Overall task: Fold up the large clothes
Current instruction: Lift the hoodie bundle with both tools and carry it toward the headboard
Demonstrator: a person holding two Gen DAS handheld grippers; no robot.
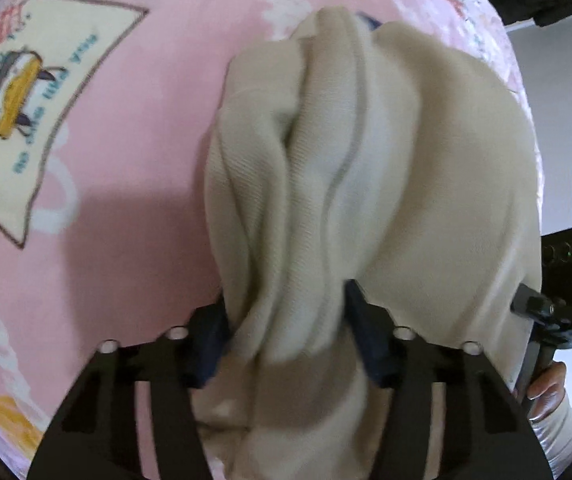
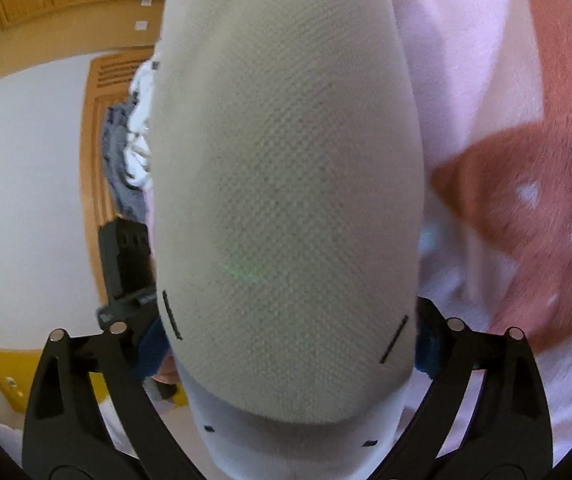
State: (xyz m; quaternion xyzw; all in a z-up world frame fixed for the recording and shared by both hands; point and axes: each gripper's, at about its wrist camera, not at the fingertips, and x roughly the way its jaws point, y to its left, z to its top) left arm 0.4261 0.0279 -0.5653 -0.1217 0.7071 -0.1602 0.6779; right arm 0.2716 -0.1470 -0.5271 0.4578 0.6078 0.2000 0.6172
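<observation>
A large beige garment hangs bunched in front of the left wrist camera, above the pink bedsheet. My left gripper is shut on a thick gathered fold of it. In the right wrist view the same beige garment fills the middle of the frame, stretched flat close to the lens. My right gripper is shut on it, with its blue pads mostly hidden behind the cloth. The right gripper's body shows at the right edge of the left wrist view, beside the garment.
The pink sheet has a cream cartoon patch at the left. A pink blanket with a red-brown pattern lies to the right. A wooden door frame, white wall and a pile of other clothes are at the left.
</observation>
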